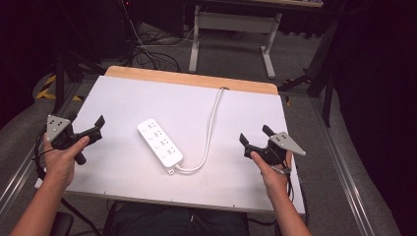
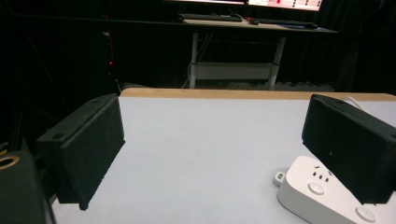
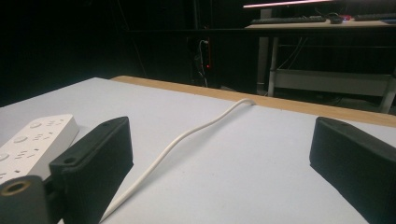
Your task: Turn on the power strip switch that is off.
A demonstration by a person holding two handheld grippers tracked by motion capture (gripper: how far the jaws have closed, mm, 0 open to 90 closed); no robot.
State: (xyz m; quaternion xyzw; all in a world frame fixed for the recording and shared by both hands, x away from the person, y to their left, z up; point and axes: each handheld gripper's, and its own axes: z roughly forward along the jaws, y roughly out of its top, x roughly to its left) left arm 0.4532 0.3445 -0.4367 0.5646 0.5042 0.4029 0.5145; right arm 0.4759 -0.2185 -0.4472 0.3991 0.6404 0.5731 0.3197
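A white power strip (image 1: 159, 141) lies diagonally in the middle of the white tabletop (image 1: 123, 103). Its white cable (image 1: 210, 129) curves from its near end up to the far edge of the table. The left gripper (image 1: 98, 129) is held at the table's left side, open, with nothing between its jaws. At the right side a hand holds the right gripper (image 1: 255, 136), open and empty too. In the left gripper view the strip (image 2: 322, 191) sits beyond the right jaw. In the right gripper view the strip (image 3: 32, 140) is at the left and the cable (image 3: 187, 135) runs between the jaws.
A wooden strip (image 1: 192, 78) borders the table's far edge. Beyond it stand a desk frame with white legs (image 1: 231, 37) and loose cables on the grey floor (image 1: 152, 54). Dark curtains surround the area.
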